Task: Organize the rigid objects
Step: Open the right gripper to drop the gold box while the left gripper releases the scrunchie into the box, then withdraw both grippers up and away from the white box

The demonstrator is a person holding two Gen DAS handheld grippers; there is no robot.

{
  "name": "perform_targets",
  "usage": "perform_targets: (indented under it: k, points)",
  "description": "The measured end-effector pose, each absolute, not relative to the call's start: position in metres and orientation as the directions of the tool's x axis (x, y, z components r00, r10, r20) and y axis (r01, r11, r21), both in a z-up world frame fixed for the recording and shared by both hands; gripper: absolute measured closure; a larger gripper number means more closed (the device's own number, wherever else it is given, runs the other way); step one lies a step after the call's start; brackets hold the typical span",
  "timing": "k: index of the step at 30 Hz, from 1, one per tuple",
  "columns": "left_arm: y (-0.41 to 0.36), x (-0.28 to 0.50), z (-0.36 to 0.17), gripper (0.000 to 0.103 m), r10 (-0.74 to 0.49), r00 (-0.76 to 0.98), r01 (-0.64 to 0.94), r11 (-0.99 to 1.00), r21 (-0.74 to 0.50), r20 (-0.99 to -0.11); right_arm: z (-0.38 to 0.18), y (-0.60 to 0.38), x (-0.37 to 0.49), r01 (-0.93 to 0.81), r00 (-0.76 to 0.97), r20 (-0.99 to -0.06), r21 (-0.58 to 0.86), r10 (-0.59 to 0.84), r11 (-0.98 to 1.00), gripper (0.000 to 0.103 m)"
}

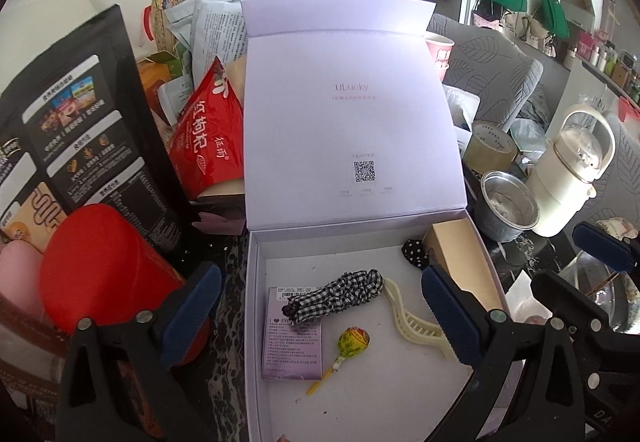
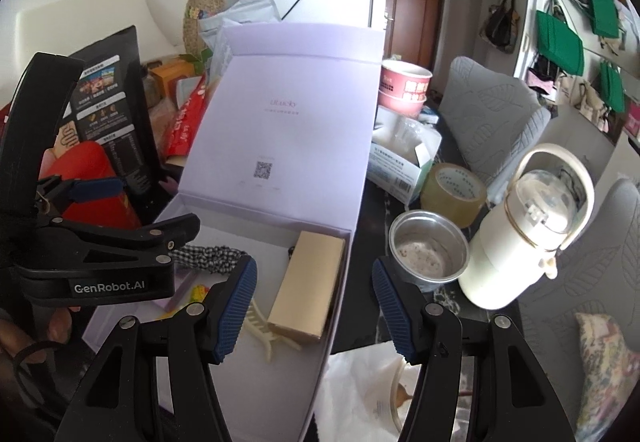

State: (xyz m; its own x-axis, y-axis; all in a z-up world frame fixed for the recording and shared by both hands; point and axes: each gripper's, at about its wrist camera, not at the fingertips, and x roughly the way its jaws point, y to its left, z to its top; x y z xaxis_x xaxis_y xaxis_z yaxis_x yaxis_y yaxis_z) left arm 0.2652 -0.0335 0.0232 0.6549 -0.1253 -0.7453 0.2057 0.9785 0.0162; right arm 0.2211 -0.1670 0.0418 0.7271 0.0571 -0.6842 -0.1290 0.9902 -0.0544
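Inside the box: white box (image 1: 256, 282) is lying open, holding gold carton (image 2: 308, 282), cream hair claw (image 1: 416, 322), lollipop (image 1: 352, 340), checked scrunchie (image 1: 336, 294).
Right gripper (image 2: 314, 312): hovering spread wide, empty, straddling the carton's near end.
Left gripper (image 1: 320, 316): hanging spread, empty, over the box middle.
Key relation: carton's long axis is running away from the right gripper, which is nearer.

Dark marbled tabletop (image 1: 228, 322), crowded. At centre, open white box (image 1: 256, 322), lid upright. At 9 o'clock: red container (image 1: 104, 266), black snack pouch (image 1: 92, 129). At 3 o'clock: steel cup (image 2: 428, 250), cream kettle (image 2: 532, 230), tape roll (image 2: 456, 189), touching or nearly so. At 5 o'clock: white tissue (image 2: 356, 394).
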Motion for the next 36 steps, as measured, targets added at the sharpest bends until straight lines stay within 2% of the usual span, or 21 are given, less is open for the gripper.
perform_targets:
  k: [19,36]
  points:
    - [-0.01,0.19,0.076,0.001,-0.109,0.727,0.177,0.984,0.032,-0.678,0.085,-0.149,0.151,-0.166,0.786,-0.612,-0.073,0.087,0.983,0.042]
    - [0.006,0.115,0.091,0.001,-0.086,0.755,0.159,0.986,0.054,-0.65,0.096,-0.138,0.086,-0.182,0.814,-0.572,-0.076,0.106,0.98,0.042]
